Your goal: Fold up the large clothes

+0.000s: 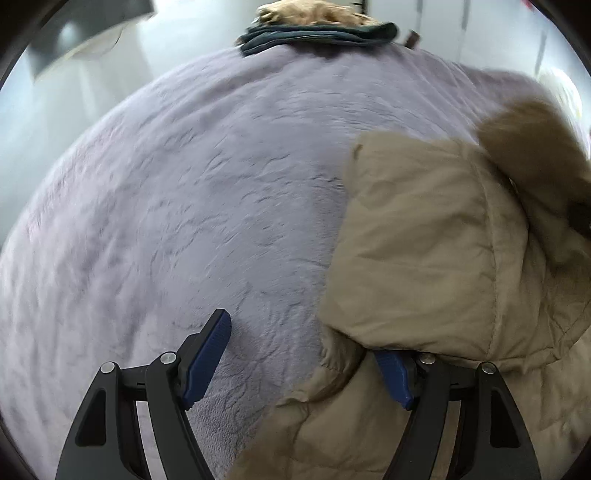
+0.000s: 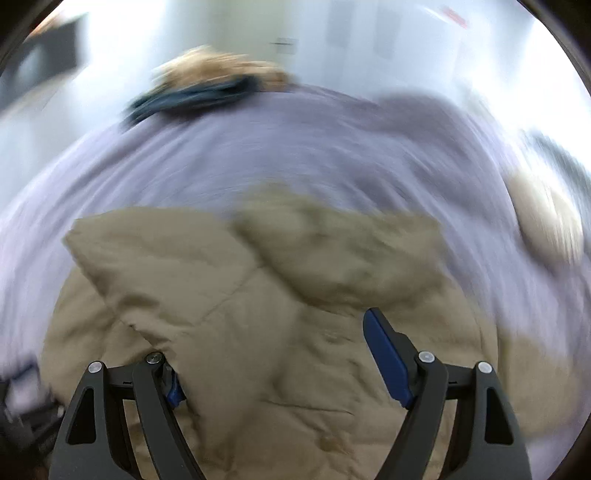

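Note:
A tan padded coat [image 1: 436,251] with a fur-trimmed hood [image 1: 532,147] lies on a lilac bedspread [image 1: 192,206]. My left gripper [image 1: 295,350] is open at the coat's left edge; its left finger [image 1: 210,354] is over bare bedspread, its right finger [image 1: 393,376] partly hidden under a coat fold. In the blurred right wrist view the coat [image 2: 236,314] fills the lower half. My right gripper [image 2: 273,354] is open over it; the left finger [image 2: 173,391] is tucked under a fold, the right finger [image 2: 388,362] above the fabric.
A pile of folded clothes, dark teal [image 1: 317,37] with tan fur [image 1: 306,13] behind it, sits at the bed's far edge, also in the right wrist view [image 2: 199,96]. Pale floor and walls surround the bed. A pale object [image 2: 543,218] lies at the right.

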The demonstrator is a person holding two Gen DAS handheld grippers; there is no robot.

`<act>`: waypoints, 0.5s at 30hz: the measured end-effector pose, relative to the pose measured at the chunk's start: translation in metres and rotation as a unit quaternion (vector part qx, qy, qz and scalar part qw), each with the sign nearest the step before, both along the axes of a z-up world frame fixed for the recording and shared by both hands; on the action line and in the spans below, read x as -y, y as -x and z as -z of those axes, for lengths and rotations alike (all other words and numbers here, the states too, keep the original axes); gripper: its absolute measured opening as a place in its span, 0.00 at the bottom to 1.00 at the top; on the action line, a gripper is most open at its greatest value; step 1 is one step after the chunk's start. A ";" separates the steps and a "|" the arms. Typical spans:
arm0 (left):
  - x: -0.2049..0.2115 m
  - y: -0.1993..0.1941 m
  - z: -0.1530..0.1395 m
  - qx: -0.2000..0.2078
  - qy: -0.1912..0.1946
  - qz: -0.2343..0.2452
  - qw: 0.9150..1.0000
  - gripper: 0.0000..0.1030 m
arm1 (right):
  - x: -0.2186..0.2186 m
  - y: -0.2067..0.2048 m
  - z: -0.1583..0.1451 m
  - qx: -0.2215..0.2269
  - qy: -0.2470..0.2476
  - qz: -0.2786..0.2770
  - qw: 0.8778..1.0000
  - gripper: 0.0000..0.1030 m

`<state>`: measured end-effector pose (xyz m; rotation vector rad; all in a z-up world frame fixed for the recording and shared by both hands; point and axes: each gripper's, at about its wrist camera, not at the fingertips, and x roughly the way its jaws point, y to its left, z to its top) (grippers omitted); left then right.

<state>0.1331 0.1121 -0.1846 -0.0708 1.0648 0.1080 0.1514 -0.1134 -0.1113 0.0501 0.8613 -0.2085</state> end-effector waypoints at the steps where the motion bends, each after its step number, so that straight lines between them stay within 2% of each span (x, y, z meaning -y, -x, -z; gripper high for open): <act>1: -0.002 -0.001 0.000 0.000 0.002 0.000 1.000 0.75 | 0.024 0.003 0.004 -0.004 -0.029 0.045 0.999 0.81; 3: -0.001 -0.002 0.000 -0.001 -0.003 0.012 1.000 0.75 | 0.071 0.012 0.024 -0.033 -0.102 0.121 0.987 0.81; 6: 0.005 -0.001 -0.005 -0.015 -0.030 0.046 0.998 0.75 | 0.102 0.025 0.056 -0.078 -0.174 0.156 0.969 0.81; 8: 0.005 0.005 -0.015 -0.028 -0.031 0.085 0.996 0.75 | 0.112 0.032 0.068 -0.083 -0.204 0.160 0.962 0.80; 10: -0.002 0.011 -0.029 -0.029 0.008 0.122 0.992 0.75 | 0.114 0.037 0.071 -0.071 -0.218 0.155 0.961 0.80; 12: -0.014 0.009 -0.047 -0.029 0.069 0.156 0.985 0.75 | 0.113 0.037 0.072 -0.068 -0.216 0.149 0.962 0.80; 15: -0.037 -0.030 -0.055 -0.042 0.160 0.141 0.976 0.75 | 0.113 0.031 0.076 -0.071 -0.212 0.151 0.963 0.80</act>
